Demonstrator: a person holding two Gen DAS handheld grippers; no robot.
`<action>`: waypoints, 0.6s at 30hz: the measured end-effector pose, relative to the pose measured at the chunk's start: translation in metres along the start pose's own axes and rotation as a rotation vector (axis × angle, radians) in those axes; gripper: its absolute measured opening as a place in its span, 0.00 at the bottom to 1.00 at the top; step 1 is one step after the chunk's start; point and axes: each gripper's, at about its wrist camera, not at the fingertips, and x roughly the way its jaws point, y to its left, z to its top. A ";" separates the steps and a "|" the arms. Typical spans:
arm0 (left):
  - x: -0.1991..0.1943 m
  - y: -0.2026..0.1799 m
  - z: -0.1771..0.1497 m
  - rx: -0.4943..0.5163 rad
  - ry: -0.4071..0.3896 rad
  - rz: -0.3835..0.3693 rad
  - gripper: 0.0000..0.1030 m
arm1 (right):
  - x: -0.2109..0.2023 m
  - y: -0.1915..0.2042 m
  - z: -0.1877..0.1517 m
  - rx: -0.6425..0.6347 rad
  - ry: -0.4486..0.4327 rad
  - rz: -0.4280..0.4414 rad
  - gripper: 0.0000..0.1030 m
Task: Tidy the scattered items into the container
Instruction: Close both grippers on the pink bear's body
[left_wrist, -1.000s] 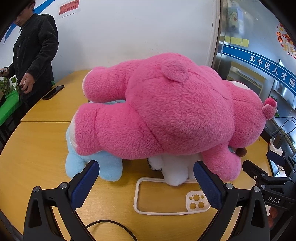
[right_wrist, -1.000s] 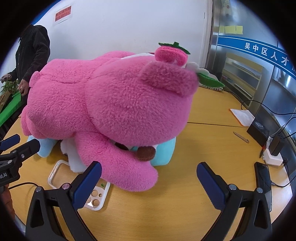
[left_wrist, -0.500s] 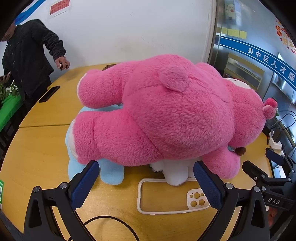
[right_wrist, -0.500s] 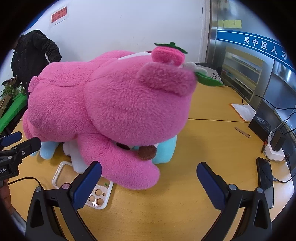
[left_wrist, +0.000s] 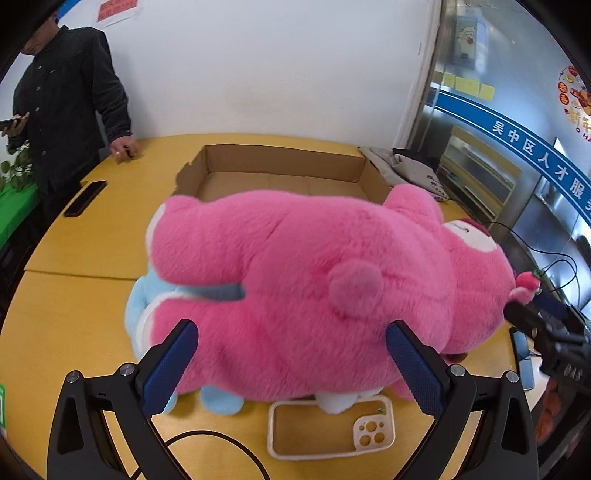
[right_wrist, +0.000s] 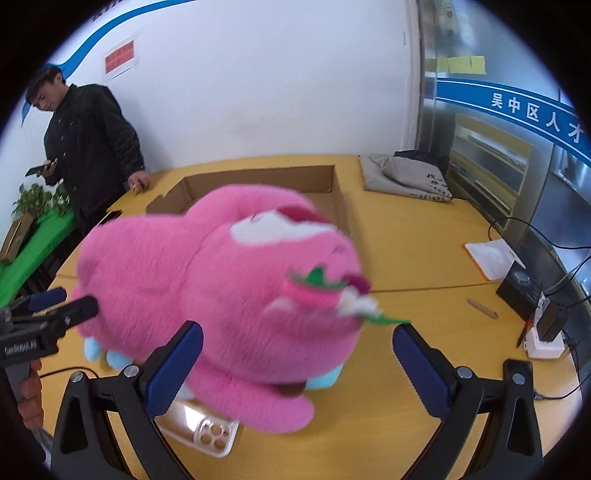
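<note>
Lying belly-down on the counter (left_wrist: 74, 325) just before the cardboard box (left_wrist: 284, 173), the pink plush bear (left_wrist: 314, 295) looks bulky, light and squashy; best pinched deep at rump and head. Left gripper (left_wrist: 291, 365) and right gripper (right_wrist: 295, 365) both spread wide, empty, flanking it. Beneath: blue plush (left_wrist: 136, 306), slick thin phone case (left_wrist: 332, 432).

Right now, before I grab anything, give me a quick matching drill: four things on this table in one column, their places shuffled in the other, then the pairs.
1. pink plush bear
2. cardboard box
3. phone case
4. black phone

A. near the standing person, table's far left
B. behind the bear, open
C. lying over the blue plush
D. flat on the table, nearest the left gripper

Pairs: 1-C, 2-B, 3-D, 4-A
</note>
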 end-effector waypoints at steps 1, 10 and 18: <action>0.006 0.001 0.004 0.000 0.011 -0.012 1.00 | 0.006 -0.005 0.008 0.004 0.004 0.002 0.99; 0.054 0.022 0.022 -0.048 0.140 -0.114 0.96 | 0.094 -0.020 0.040 0.045 0.226 0.194 0.98; 0.049 0.020 0.029 -0.007 0.234 -0.185 0.63 | 0.091 0.011 0.036 -0.042 0.240 0.163 0.64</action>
